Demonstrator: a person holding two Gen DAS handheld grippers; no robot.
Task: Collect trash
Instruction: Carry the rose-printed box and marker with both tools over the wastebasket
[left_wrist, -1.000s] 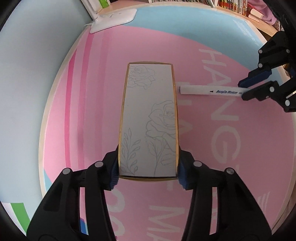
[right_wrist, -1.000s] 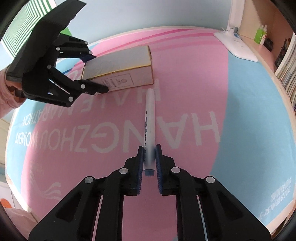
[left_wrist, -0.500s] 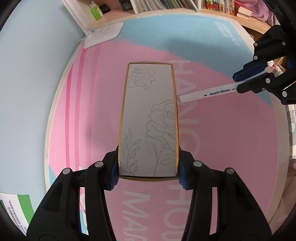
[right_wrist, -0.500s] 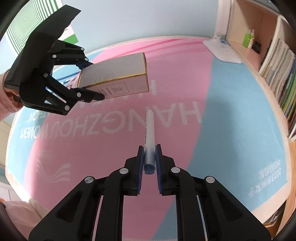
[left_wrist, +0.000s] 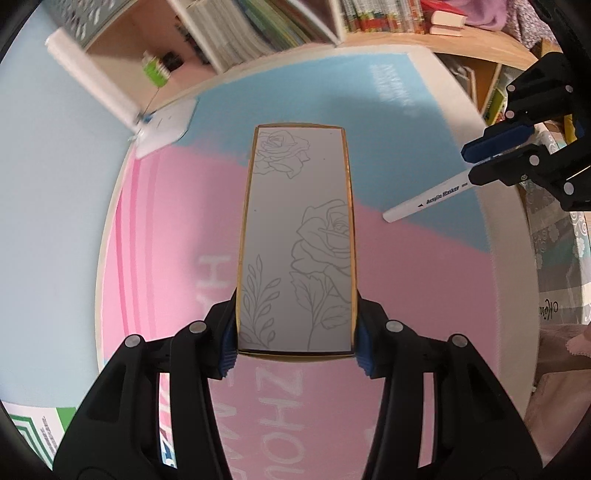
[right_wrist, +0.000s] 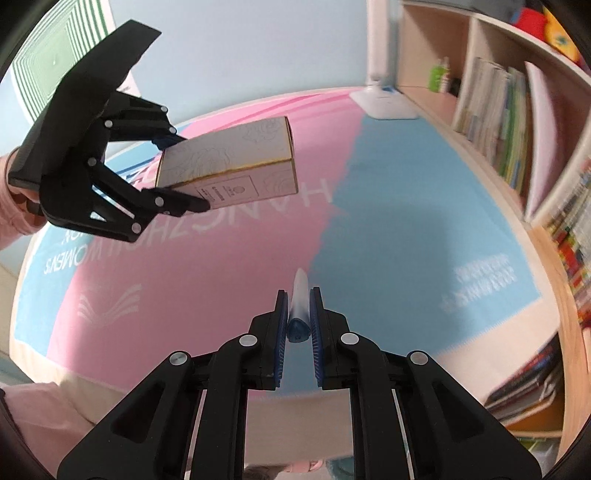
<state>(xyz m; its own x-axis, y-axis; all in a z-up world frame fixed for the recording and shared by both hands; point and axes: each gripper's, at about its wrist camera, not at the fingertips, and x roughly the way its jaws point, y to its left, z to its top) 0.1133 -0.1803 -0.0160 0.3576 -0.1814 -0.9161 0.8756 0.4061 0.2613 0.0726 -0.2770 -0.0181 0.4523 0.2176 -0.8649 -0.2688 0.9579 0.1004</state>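
1. The left claw (left_wrist: 295, 343) pinches the rose-printed box (left_wrist: 297, 236) at frame centre, clear of the desk (left_wrist: 166, 258) for carrying.
2. The right claw (right_wrist: 298, 317) pinches the white marker (left_wrist: 424, 201) at its rear end, at the left view's upper right.

Desk and shelves by the pale blue wall

A pink and blue mat (right_wrist: 406, 206) covers the desk (right_wrist: 491, 332); a white lamp (right_wrist: 382, 99) stands at its far corner beside wooden shelves (right_wrist: 517, 122) packed with books.
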